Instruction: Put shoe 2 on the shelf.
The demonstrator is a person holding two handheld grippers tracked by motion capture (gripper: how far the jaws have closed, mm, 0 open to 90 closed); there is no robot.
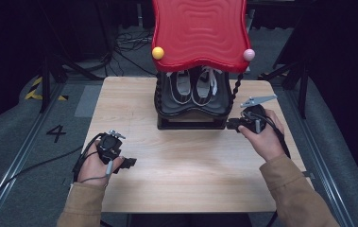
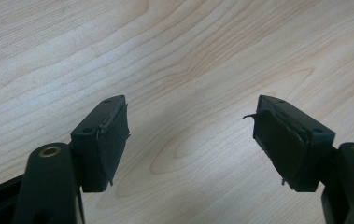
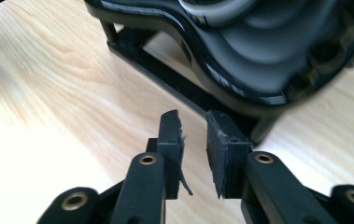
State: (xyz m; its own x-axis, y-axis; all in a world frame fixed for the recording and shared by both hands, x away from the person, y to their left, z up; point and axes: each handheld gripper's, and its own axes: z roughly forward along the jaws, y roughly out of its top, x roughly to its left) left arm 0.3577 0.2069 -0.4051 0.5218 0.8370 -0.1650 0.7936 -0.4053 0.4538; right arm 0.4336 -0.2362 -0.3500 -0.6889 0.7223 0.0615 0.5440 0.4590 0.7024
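A two-tier shoe rack [image 1: 193, 101] stands at the far middle of the wooden counter [image 1: 181, 161], its black base frame [image 1: 191, 124] resting on the surface. Its lower shelf, dark and wavy, carries a pair of black-and-white sneakers [image 1: 196, 85] set side by side with toes toward the person; its upper shelf [image 1: 200, 33] is glossy red with rippled contours, capped at the near corners by a yellow ball [image 1: 157, 53] and a pink ball [image 1: 248, 55], and joined to the lower tier by black twisted posts [image 1: 236, 87]. The right gripper [image 1: 233, 124], held in the right hand [image 1: 261, 135], lies just beside the rack's near right corner; in the right gripper view its fingers [image 3: 172, 140] stand a narrow gap apart, holding nothing, directed at the base frame [image 3: 174, 77] beneath the dark shelf [image 3: 258, 51]. A grey three-cornered plate [image 1: 258, 100] sits atop this gripper. The left gripper [image 1: 128, 162], held in the left hand [image 1: 94, 165], rests well apart from the rack at the near left of the counter; in the left gripper view its fingers [image 2: 111, 140] are spread wide over bare wood [image 2: 188, 70]. Tan sleeves [image 1: 294, 194] cover both forearms. Beyond the counter, cables [image 1: 124, 45] lie on grey floor.
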